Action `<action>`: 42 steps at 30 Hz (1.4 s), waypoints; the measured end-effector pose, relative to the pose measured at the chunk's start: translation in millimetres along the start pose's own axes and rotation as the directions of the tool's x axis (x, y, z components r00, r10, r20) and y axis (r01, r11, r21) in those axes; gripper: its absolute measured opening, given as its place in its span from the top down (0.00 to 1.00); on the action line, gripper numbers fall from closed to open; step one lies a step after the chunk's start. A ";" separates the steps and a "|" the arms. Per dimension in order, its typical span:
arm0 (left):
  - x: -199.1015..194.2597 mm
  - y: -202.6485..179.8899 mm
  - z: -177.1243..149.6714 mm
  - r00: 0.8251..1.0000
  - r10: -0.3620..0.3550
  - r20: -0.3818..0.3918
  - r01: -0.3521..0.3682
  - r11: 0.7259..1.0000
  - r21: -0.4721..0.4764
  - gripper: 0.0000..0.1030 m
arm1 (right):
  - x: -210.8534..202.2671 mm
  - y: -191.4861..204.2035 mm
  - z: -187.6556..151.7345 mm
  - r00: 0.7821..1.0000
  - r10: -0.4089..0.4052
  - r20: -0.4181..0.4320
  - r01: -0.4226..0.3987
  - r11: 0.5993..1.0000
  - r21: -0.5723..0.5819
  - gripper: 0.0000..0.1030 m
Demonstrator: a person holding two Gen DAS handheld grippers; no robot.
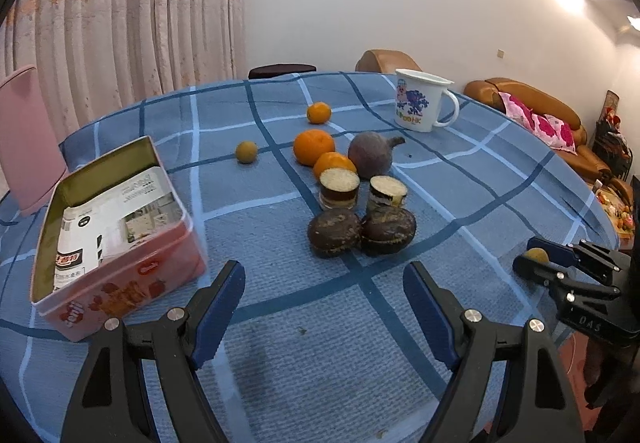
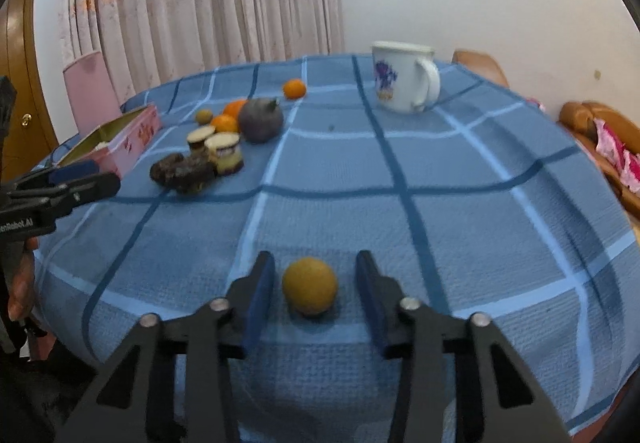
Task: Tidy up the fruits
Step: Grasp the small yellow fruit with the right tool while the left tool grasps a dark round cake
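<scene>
Fruit, small and yellow-brown, is sitting on the tablecloth between the spread fingers of the right gripper, apparently readied for grasping, while the left gripper is hovering released beside the pink tin.

In the left wrist view, the right gripper enters at the right edge, which cuts off its body; the small yellow-brown fruit shows only as a top sliver behind one finger, so contact with it cannot be told there. One orange is partly hidden behind a cut sugarcane piece. The printed text on the paper inside the pink tin is too small to read. In the right wrist view, the far fruit pile is blurred; the two dark passion fruits merge into one mass. The left gripper is cut off by the left edge, its jaw gap unreadable there.
</scene>
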State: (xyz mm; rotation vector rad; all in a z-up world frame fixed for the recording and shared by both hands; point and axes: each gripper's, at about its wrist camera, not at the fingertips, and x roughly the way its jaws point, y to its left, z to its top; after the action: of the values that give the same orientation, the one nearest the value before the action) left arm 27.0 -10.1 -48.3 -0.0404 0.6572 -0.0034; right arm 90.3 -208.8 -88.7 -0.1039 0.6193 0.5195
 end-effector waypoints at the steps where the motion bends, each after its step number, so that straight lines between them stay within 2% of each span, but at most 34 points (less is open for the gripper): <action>1: 2.4 -1.1 0.8 1.000 0.000 -0.004 0.000 1.000 0.002 0.20 | 0.1 -1.5 0.2 1.000 0.012 0.000 -0.012 1.000 0.007 0.72; 6: 8.8 -13.4 10.1 1.000 -0.019 0.007 0.019 0.999 0.026 0.20 | -1.5 -3.9 5.5 0.999 0.029 0.025 -0.029 1.000 0.012 0.73; 9: 19.4 -13.9 18.2 1.000 -0.016 -0.017 0.017 1.000 0.017 0.20 | -4.2 -4.0 10.1 0.998 0.041 0.043 -0.041 0.999 0.013 0.73; 13: 31.8 -5.6 25.4 0.998 0.025 -0.049 -0.026 1.000 -0.006 0.35 | -5.7 -1.5 14.0 0.996 0.066 0.064 -0.066 0.998 0.003 0.73; 17: 43.2 -1.8 27.2 0.996 0.043 -0.072 -0.044 0.999 -0.007 0.35 | -4.7 2.6 13.3 0.993 0.093 0.075 -0.093 0.996 0.003 0.73; 22: 51.8 4.3 33.1 0.996 0.014 -0.087 -0.018 0.999 -0.051 0.36 | -4.4 8.7 13.1 0.991 0.110 0.080 -0.110 0.994 -0.004 0.73; 24: 54.5 9.4 31.5 0.994 -0.024 -0.106 0.015 0.996 -0.087 0.46 | -5.4 10.3 13.7 0.990 0.111 0.083 -0.111 0.994 -0.009 0.73; 26: 52.8 14.1 26.1 0.992 -0.056 -0.111 0.045 0.994 -0.100 0.46 | -7.3 10.7 14.6 0.990 0.113 0.090 -0.112 0.994 -0.011 0.73; 31: 56.8 -0.8 27.3 0.992 -0.019 -0.122 0.015 0.999 -0.036 0.46 | -6.9 15.2 16.0 0.988 0.121 0.092 -0.120 0.993 -0.019 0.72; 34: 65.0 -3.6 29.4 0.990 -0.039 -0.138 0.035 0.999 -0.031 0.59 | -5.5 19.6 16.6 0.988 0.127 0.088 -0.125 0.992 -0.028 0.73; 37: 63.7 0.0 29.2 0.989 -0.058 -0.135 0.052 0.998 -0.044 0.59 | -5.6 21.5 18.4 0.987 0.132 0.090 -0.129 0.991 -0.033 0.73; 42: 46.5 8.4 29.1 0.995 -0.062 -0.077 0.058 0.997 -0.060 0.60 | -7.1 33.0 31.2 0.983 0.156 0.102 -0.149 0.986 -0.069 0.73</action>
State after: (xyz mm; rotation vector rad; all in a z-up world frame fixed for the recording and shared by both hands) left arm 81.5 -1.5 -54.0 -0.1157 0.7347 -0.0442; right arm 85.5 -175.6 -57.3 -0.0864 0.5089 0.6883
